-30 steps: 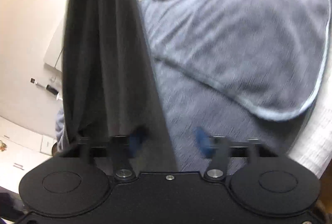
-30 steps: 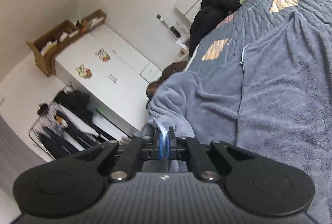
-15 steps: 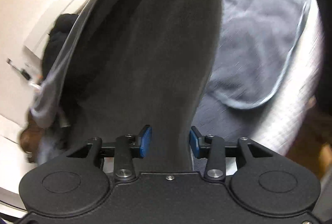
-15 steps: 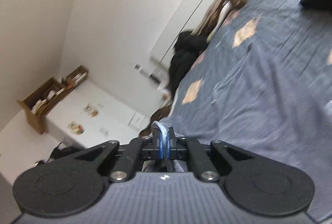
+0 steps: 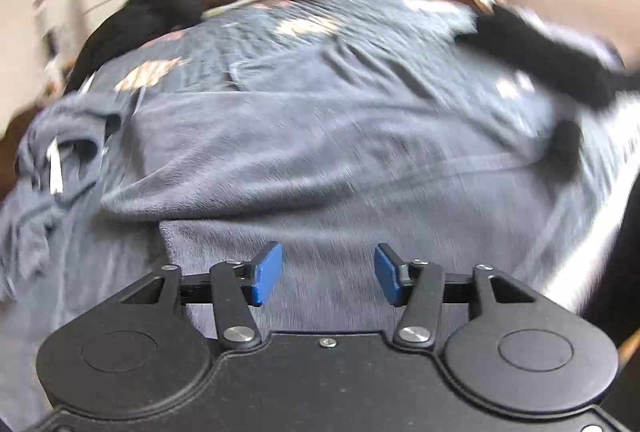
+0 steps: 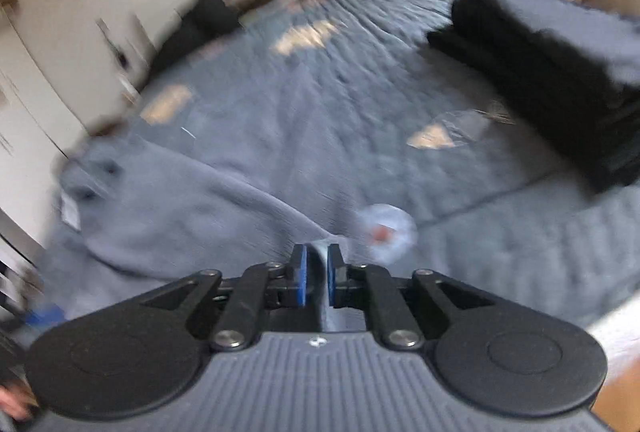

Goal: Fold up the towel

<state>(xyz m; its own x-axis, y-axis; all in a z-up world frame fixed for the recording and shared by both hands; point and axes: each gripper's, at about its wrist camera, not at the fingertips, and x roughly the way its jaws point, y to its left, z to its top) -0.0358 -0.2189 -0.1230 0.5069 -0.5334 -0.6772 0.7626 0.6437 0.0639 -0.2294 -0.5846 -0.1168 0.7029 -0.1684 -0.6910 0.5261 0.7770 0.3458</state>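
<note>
Right hand-held gripper (image 6: 316, 274) pinching towel (image 6: 192, 200)

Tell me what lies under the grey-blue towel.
The towel lies spread on a blue patterned bedspread, which shows beyond its far edge. Anything else beneath the towel is covered.

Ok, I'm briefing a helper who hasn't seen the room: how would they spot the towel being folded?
Find the bed with the blue patterned cover. The towel lies on its near side, plain fuzzy grey-blue, one edge pinched in the right gripper. Unlike the cover, it carries no pale patches.
</note>
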